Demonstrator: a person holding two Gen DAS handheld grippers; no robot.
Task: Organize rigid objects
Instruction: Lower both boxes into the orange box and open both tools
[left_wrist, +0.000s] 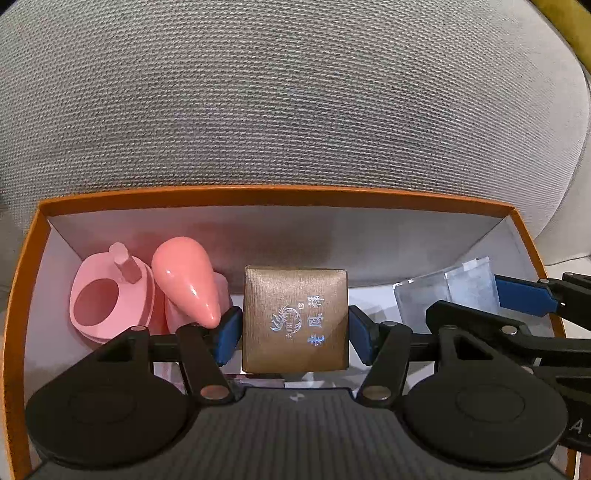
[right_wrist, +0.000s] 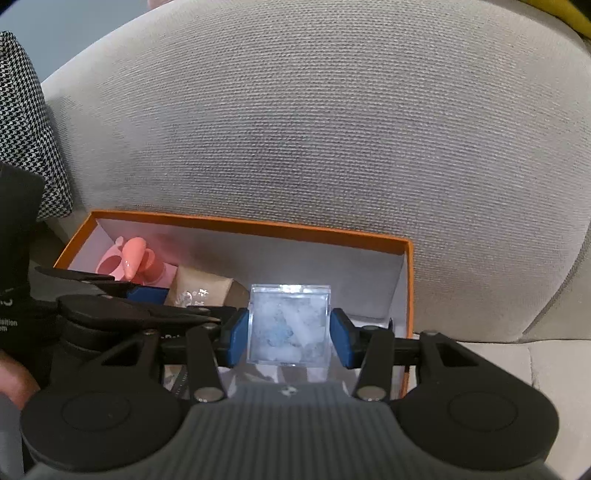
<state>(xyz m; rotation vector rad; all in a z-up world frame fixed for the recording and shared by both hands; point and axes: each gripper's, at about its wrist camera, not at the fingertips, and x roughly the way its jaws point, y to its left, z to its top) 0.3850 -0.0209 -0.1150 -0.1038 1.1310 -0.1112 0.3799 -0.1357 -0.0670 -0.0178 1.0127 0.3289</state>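
My left gripper (left_wrist: 295, 334) is shut on a small gold-brown jewellery case (left_wrist: 295, 321) with silver lettering, its blue pads pressed to both sides. It holds the case low inside an orange cardboard box (left_wrist: 273, 194) with a white lining. My right gripper (right_wrist: 289, 338) is shut on a clear plastic cube (right_wrist: 288, 325) with pale blue and white contents, at the box's right end. In the left wrist view the cube (left_wrist: 447, 291) shows beside one blue pad (left_wrist: 517, 295) of the right gripper. The right wrist view shows the case (right_wrist: 195, 291) to the left.
Pink plastic pieces, a ring part (left_wrist: 107, 299) and a glossy teardrop (left_wrist: 184, 280), lie in the box's left end. A grey woven sofa cushion (left_wrist: 295, 110) rises right behind the box. Houndstooth fabric (right_wrist: 22, 122) hangs at the left, and a hand (right_wrist: 14, 380) shows at the lower left.
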